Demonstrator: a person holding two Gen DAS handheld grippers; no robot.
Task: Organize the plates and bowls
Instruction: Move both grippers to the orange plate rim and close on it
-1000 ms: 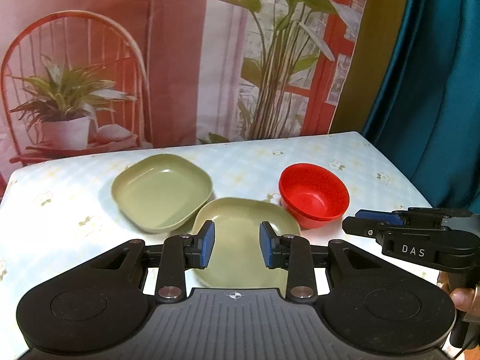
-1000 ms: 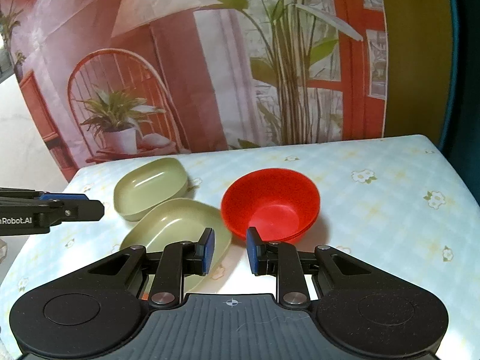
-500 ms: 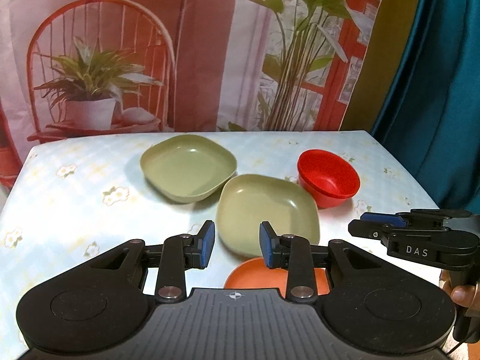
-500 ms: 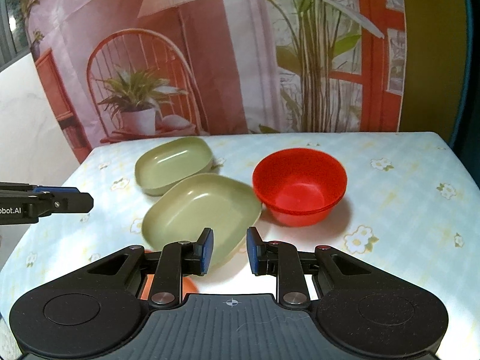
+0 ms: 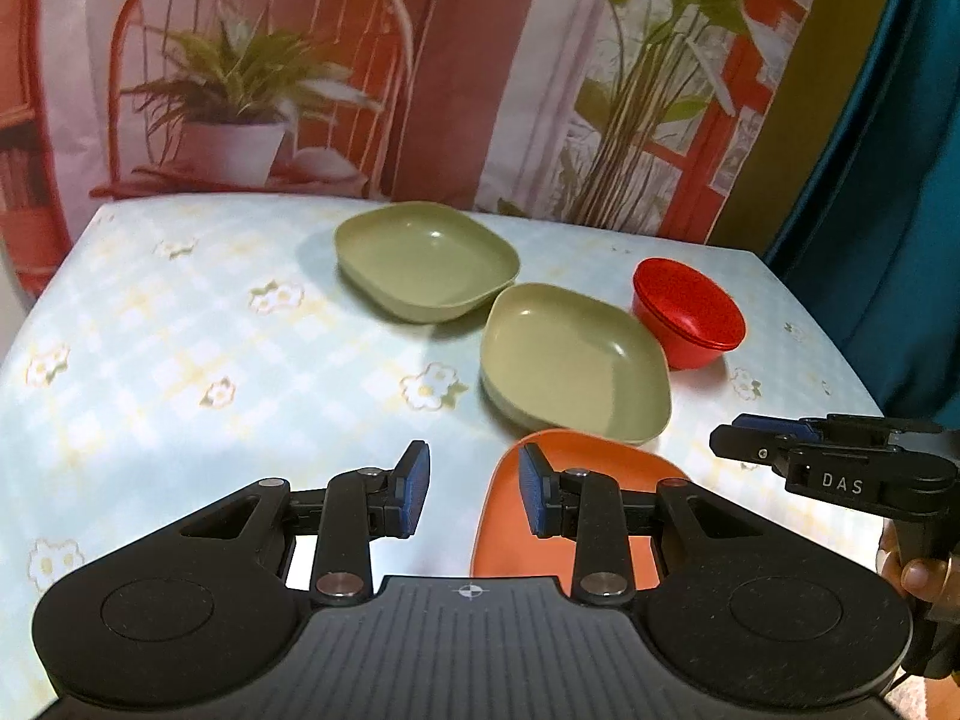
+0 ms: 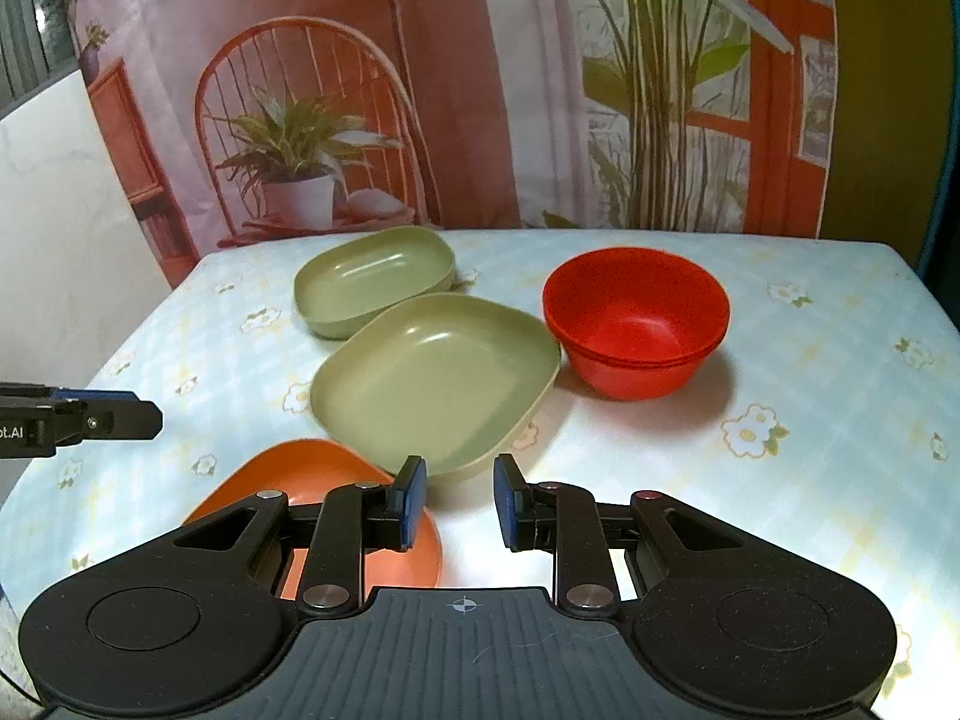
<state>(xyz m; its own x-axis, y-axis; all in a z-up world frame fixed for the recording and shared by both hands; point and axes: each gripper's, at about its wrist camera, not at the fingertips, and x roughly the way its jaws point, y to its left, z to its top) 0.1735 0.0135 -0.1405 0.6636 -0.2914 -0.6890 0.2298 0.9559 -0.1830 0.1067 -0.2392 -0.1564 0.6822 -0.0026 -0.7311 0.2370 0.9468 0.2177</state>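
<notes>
Two olive green square plates sit on the table: a far one [image 5: 426, 261] [image 6: 375, 279] and a near one [image 5: 573, 360] [image 6: 435, 375]. Red bowls [image 5: 690, 312] [image 6: 636, 321], seemingly nested, stand to their right. An orange plate [image 5: 576, 516] [image 6: 312, 492] lies nearest, partly hidden behind the fingers. My left gripper [image 5: 474, 495] is open and empty, held above the table at the orange plate's left edge. My right gripper [image 6: 459, 501] is open and empty, just short of the near green plate's front rim.
The table [image 5: 180, 360] has a pale blue flowered cloth. A printed backdrop [image 6: 480, 90] with a chair and plants hangs behind it. A teal curtain [image 5: 888, 180] is at the right. The table's right edge runs close to the red bowls.
Both grippers have pulled back and risen. The left view has swung left, and the orange plate has come into view in both.
</notes>
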